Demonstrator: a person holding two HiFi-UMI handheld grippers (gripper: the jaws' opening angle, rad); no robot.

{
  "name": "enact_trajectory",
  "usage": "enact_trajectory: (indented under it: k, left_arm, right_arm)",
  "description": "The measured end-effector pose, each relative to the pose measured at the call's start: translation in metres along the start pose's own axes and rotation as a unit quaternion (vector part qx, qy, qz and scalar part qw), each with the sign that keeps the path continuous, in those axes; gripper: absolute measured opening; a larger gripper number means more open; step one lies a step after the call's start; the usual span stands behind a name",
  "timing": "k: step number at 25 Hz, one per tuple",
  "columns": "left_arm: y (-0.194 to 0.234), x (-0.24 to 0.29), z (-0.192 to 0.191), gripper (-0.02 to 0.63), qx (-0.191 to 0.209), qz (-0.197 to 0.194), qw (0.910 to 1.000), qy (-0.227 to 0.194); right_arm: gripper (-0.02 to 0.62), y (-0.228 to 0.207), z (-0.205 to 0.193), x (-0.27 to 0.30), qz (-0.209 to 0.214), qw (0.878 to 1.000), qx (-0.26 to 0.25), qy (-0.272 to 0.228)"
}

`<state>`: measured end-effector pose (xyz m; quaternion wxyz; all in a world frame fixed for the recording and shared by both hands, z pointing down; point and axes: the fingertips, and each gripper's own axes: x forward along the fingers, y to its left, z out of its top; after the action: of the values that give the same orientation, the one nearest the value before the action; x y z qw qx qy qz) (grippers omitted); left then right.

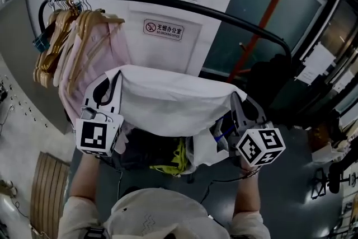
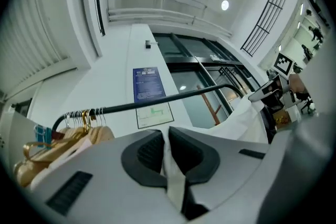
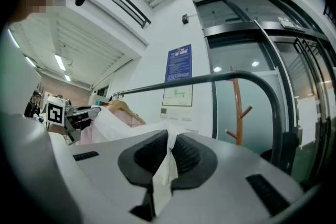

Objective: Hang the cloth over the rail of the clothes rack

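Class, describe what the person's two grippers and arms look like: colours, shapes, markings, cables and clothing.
Both the left gripper and the right gripper have smooth pale grey shells, and each claw is lined with black ribbed pads. Each carries a white cube printed with black square markers. A blue cable shows beside the right one. The person's sleeves are pale.

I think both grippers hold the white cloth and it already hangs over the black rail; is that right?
Not quite: the left gripper and right gripper hold the white cloth, but the head view shows it stretched between them, not yet over the black rail.
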<state>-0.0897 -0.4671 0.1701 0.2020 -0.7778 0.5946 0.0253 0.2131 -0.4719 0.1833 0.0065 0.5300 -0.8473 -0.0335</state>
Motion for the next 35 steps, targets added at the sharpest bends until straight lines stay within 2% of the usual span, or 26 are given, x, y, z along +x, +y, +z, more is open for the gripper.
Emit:
enact_trajectory:
  k: [3, 7, 12, 18, 23, 28, 31, 35]
  left_arm:
    - [0.013, 0.016, 0.031, 0.018, 0.03, 0.017, 0.9992, -0.02]
    - [0.032, 0.044, 0.078, 0.018, 0.077, 0.028, 0.995, -0.058]
    - [0.057, 0.074, 0.126, 0.018, 0.128, 0.032, 0.9861, -0.101]
    - [0.079, 0.127, 0.175, 0.018, 0.165, 0.012, 0.9799, -0.112]
    - [0.094, 0.171, 0.207, 0.018, 0.189, -0.008, 0.976, -0.108]
    - [0.104, 0.21, 0.224, 0.018, 0.244, 0.011, 0.9652, -0.094]
    - [0.107, 0.239, 0.216, 0.018, 0.276, 0.012, 0.959, -0.061]
    - [0.1, 0.273, 0.182, 0.018, 0.303, -0.009, 0.9528, -0.004]
  right_arm:
    - [0.032, -0.008, 0.046, 0.012, 0.008, 0.998, -0.037, -0.043]
    - [0.032, -0.016, 0.106, 0.032, -0.005, 0.992, -0.091, -0.086]
    - [0.032, -0.025, 0.165, 0.058, -0.018, 0.988, -0.117, -0.102]
    - [0.032, -0.045, 0.242, 0.082, -0.043, 0.982, -0.138, -0.119]
    - [0.032, -0.063, 0.297, 0.103, -0.074, 0.972, -0.179, -0.131]
    - [0.032, -0.079, 0.311, 0.131, -0.091, 0.97, -0.189, -0.12]
    - [0.032, -0.093, 0.308, 0.153, -0.089, 0.973, -0.186, -0.103]
    - [0.032, -0.11, 0.296, 0.179, -0.082, 0.975, -0.191, -0.075]
